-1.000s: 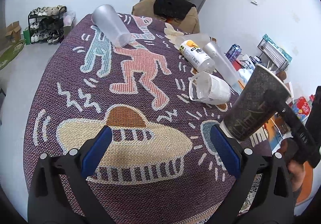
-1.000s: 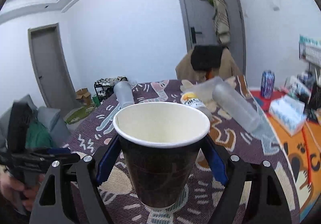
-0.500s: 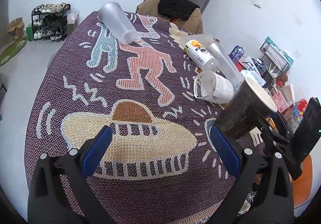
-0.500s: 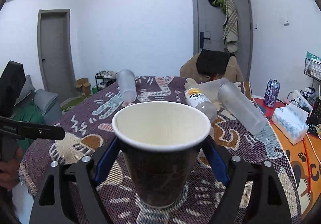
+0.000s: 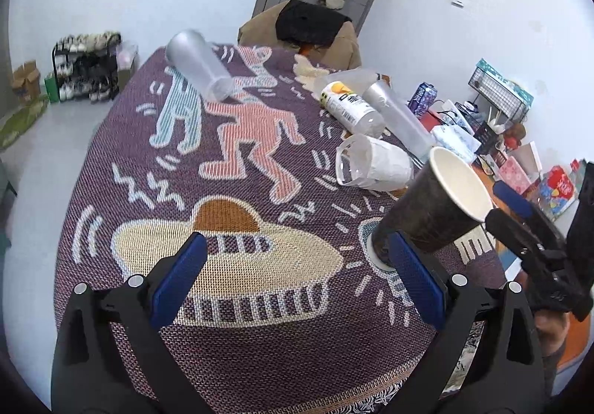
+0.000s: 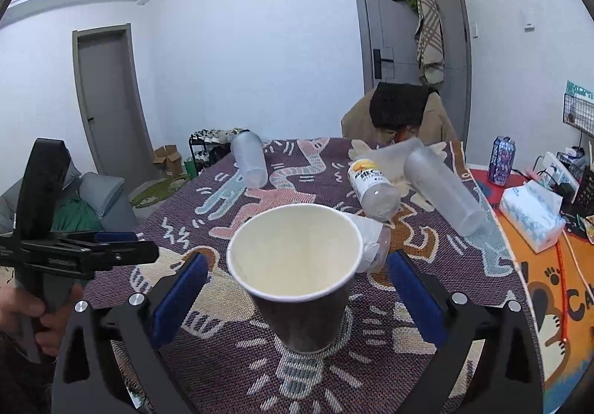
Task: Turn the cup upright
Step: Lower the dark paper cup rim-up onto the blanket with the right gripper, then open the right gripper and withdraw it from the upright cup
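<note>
**Now upright: the dark paper cup stands on the patterned cloth**

Now the dark paper cup stands mouth-up at the lower middle of the right wrist frame, its base resting on the woven tablecloth over a pale round motif. The right gripper has its blue-padded fingers spread wide, one on each side of the cup, with a clear gap between each pad and the cup wall. In the left wrist view the same cup sits at the right of the frame, leaning in the fisheye picture, with its cream inside showing.

The left gripper is also spread apart, its fingers low in the frame over the cream and orange motif, gripping nothing. The right gripper shows at the right edge of that view, just beside the cup's rim.

Behind the cup, a crumpled clear cup lies on its side. Farther up the frame lie a labelled bottle, a frosted tumbler beside it, and another frosted tumbler at the upper left of the cloth. A tissue box sits off the cloth at the right.
</note>
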Tool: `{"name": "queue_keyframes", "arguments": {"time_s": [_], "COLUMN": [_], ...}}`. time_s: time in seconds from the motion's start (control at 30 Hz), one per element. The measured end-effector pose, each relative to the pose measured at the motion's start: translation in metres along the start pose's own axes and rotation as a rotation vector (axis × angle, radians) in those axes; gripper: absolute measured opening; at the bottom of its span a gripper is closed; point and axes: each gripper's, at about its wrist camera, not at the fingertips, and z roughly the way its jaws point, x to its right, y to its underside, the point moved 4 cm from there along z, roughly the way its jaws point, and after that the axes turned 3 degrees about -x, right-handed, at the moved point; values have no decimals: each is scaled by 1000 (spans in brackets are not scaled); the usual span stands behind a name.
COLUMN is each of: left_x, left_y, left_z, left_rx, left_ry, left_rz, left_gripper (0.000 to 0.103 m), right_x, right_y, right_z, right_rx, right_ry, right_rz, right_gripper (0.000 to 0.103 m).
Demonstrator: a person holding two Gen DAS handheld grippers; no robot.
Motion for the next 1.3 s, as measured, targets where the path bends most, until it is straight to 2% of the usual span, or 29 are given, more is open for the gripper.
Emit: {"name": "queue_keyframes", "arguments": {"time_s": [0.2,0.33,0.6,0.87,1.3], "left_x": [24,39,54,63,67], "left_y": [2,5,14,27,49], "left_z": [-16,-27,-52,-75,-87], "left_rx": [44,72,144,259,306], "left_ry": [-31,-61,-110,-137,-202], "left_rz": [79,121,150,161,207], "left_gripper": [97,97,97,97,97], "right_x": [6,13,27,23,27], "right_y": [2,10,24,38,63], "right_z": [-30,-44,-59,-71,-75], "right_rx": [17,-2,-46,-22,-11], "right_ry": [-8,-7,-19,-41,-7], "right_rz": [27,58,112,104,113], "right_gripper": [95,95,95,95,95]}}
